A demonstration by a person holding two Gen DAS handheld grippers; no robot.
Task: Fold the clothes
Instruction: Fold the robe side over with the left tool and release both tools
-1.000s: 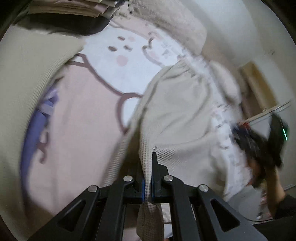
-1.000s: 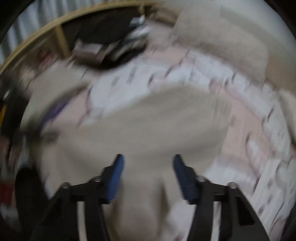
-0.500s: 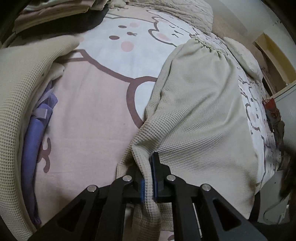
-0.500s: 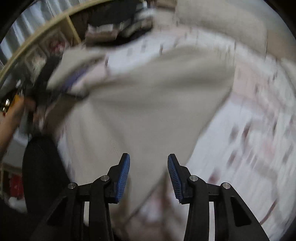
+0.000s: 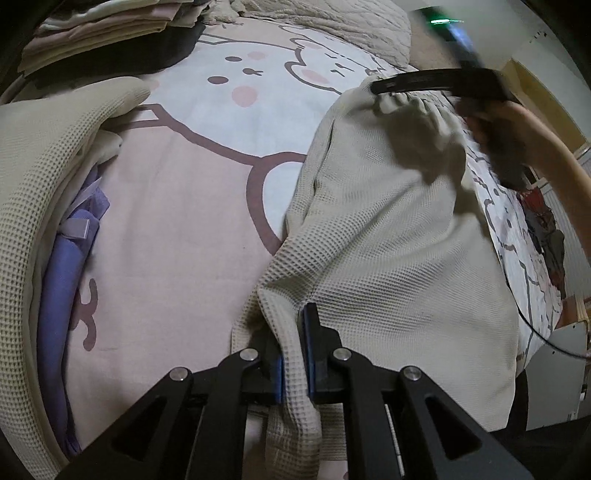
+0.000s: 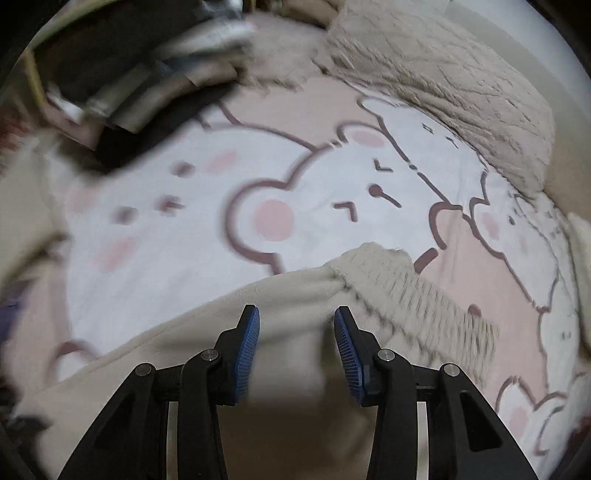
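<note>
Beige waffle-knit garment (image 5: 399,240) lies on the bear-print bedsheet (image 5: 184,206) by the bed's near edge, elastic waistband (image 6: 417,299) toward the headboard end. Left gripper (image 5: 293,354) pinches a bunched fold at its near hem. Right gripper (image 6: 296,343) fingers spread over the waistband (nothing gripped). Folded stack (image 5: 99,33) at far left corner.

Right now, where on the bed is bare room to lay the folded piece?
Open bedspread lies between the beige waffle garment and the left heap with purple cloth. The folded stack crowds the far left corner and the quilted blanket the headboard end.
</note>
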